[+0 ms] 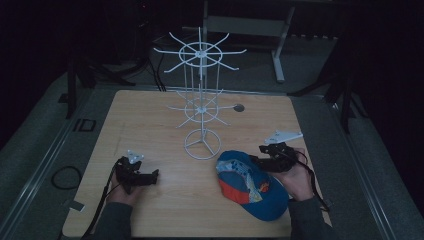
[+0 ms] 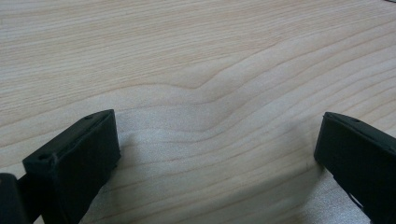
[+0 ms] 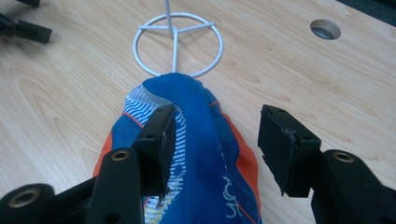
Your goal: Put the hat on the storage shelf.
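Observation:
A blue and orange cap lies on the wooden table at the front right, just in front of the white wire rack. My right gripper reaches it from the right. In the right gripper view the cap runs between the jaws of the right gripper; the left jaw lies against the fabric, the right jaw stands clear, so it is open. My left gripper rests at the front left, open. In its own view the left gripper has bare wood between the jaws.
The rack's ring base stands directly beyond the cap's tip, with hooked arms in two tiers above. A round hole sits in the tabletop behind the rack. Dark floor and stand legs surround the table.

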`<state>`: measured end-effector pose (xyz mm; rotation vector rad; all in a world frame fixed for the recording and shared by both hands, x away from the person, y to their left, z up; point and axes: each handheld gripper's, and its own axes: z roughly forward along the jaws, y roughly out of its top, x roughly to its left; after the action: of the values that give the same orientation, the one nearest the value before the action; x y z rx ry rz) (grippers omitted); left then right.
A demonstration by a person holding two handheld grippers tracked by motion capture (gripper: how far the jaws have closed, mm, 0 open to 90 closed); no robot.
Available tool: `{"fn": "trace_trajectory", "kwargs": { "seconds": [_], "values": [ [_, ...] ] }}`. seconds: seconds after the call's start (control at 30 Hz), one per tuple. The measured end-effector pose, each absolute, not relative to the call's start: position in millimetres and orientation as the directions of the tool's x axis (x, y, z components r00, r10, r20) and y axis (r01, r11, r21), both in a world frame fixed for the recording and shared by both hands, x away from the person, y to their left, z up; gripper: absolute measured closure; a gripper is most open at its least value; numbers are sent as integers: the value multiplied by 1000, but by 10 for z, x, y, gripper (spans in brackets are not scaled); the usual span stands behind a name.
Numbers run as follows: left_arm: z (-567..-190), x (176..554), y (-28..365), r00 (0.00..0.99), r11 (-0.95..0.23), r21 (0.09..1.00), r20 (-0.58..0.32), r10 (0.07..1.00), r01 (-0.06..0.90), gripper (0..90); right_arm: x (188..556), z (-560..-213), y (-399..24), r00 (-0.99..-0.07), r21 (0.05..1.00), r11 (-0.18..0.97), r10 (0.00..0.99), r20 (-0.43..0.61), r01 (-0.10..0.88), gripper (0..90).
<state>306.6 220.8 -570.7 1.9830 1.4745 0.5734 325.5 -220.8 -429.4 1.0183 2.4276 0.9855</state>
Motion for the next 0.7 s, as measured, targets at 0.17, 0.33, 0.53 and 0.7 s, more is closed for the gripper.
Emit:
{"fn": "trace_trajectory", "kwargs": {
  "seconds": [0.17,0.33,0.53,0.7],
  "values": [
    [-5706,3066,2208,290,-206,683,-9,957,701,2,3302,-4300,-2175,-701,692,524,712,-37,497,456],
    [-5704,3066,2211,293,-210,682,-7,956,701,2,3378,-4294,-2172,-714,680,534,700,-21,503,415],
    [-5706,3066,2207,290,-205,684,-10,957,700,2,3440,-4313,-2173,-728,655,548,686,4,520,355],
    [-5707,3066,2207,290,-205,684,-9,957,700,2,3478,-4334,-2151,-731,634,566,682,-1,527,320]
  ]
}}
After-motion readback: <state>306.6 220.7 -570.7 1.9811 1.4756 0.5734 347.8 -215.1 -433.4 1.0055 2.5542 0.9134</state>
